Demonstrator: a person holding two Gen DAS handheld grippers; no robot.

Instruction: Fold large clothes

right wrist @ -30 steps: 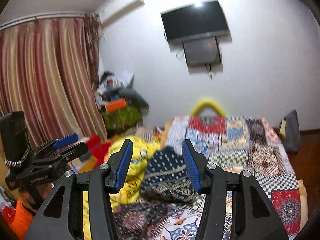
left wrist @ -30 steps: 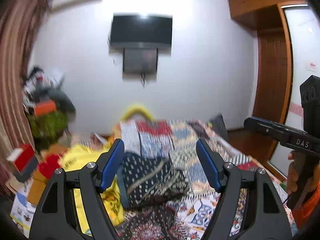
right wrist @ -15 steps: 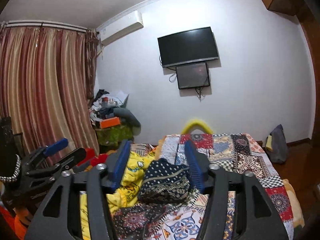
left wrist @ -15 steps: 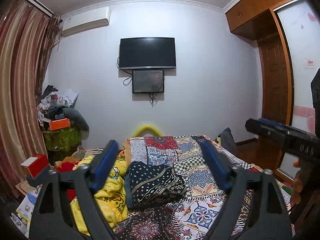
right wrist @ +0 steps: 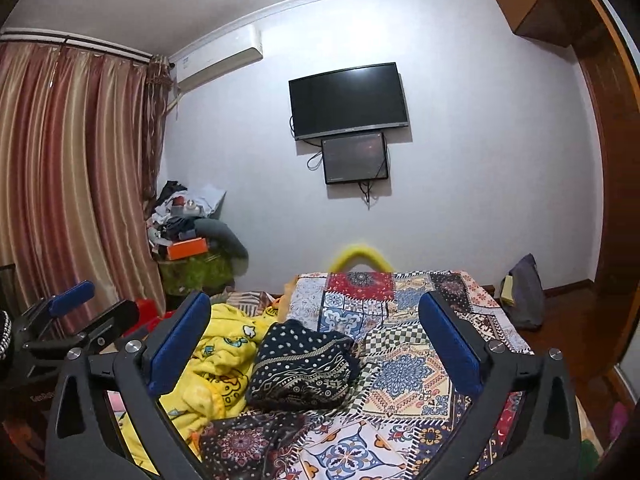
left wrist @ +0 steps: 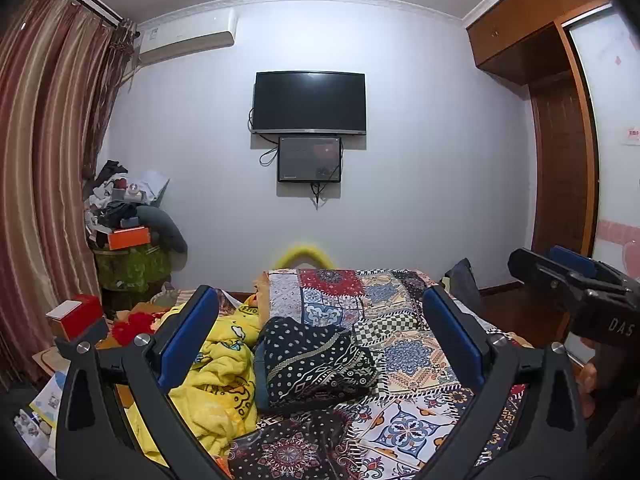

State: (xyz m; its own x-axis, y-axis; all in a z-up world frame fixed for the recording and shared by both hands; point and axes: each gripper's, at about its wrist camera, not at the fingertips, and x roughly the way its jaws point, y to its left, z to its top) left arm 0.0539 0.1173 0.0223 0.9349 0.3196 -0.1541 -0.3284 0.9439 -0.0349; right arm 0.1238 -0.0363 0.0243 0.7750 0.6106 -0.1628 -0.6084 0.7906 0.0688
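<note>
The left gripper [left wrist: 320, 336] and right gripper [right wrist: 316, 332] both have their blue-padded fingers [left wrist: 188, 336] opening, now spread wide with nothing gripped between them. Beyond and between each pair of fingers lies the folded garment [left wrist: 312, 360], a soft, dark, roughly squarish bundle printed with white dots and patterned bands. It rests on the bed [left wrist: 412, 360], whose cover is a flat patchwork of bright ornamental squares. Just beside the garment, towards the left finger, a plush yellow blanket [left wrist: 224, 364] lies rumpled. Past the right finger in the left wrist view, the other gripper juts in. A dark television [left wrist: 310, 102] hangs on the wall ahead.
</note>
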